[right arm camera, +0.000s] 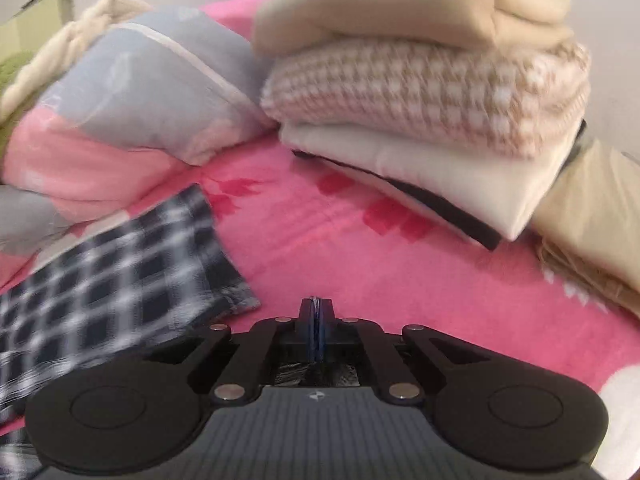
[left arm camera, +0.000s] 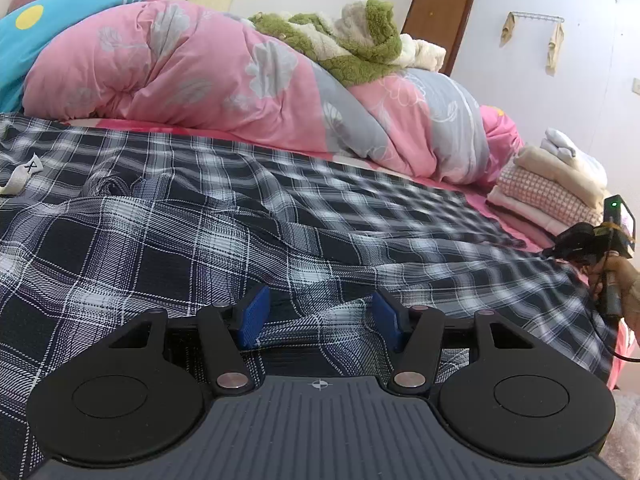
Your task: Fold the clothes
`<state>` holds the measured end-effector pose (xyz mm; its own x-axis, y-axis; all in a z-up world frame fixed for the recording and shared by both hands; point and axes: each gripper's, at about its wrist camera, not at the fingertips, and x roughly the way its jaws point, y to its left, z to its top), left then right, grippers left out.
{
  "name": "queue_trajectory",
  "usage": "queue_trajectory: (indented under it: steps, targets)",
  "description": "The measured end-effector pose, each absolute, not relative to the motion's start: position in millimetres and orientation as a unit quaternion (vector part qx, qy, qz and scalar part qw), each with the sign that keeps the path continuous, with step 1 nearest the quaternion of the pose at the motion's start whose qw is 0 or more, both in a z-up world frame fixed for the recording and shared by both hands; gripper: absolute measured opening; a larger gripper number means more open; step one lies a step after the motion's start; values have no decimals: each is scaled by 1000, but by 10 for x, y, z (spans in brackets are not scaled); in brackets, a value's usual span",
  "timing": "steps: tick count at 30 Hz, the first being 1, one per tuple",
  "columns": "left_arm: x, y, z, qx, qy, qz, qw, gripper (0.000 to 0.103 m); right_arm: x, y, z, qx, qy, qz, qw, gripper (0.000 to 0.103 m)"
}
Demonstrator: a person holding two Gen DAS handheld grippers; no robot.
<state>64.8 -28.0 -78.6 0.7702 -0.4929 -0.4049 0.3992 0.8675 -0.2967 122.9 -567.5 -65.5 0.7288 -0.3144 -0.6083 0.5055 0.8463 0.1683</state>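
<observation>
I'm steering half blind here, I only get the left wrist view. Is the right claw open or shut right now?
Observer: Shut. The right claw has its pads pressed together, with a thin pale sliver between them; I cannot tell what it is.
Operator: What's in front of it?
Observer: The folded stack, with a black layer at its base that your view does not show.
Operator: And the plaid garment?
Observer: One end of the plaid garment lies on the pink blanket, left of the claw and apart from the stack.
</observation>
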Motion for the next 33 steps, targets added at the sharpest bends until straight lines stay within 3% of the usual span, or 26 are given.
queue_trajectory:
  steps: [2,6,10,16,29,33]
  targets:
    - [646,-283,-788,-96,241,-238,936,57,1166,-5708,-629,187,286,-222,913,4]
    - [646,-281,-791,-95,241,-236,937,56,718,-5846,-397,258,252,-237,902,29]
    - [650,-293,-787,-90,243,-233,937,57,52,-5987,-197,338,239,-236,879,39]
    - [652,-323,-778,-75,246,-226,939,57,-534,-5980,-449,392,297,-209,846,39]
    - [651,-351,-776,-61,250,-220,941,57,-1061,-6092,-586,440,254,-191,840,39]
    - [633,-366,-743,-53,253,-208,943,57,-928,-6001,-644,423,263,-163,852,32]
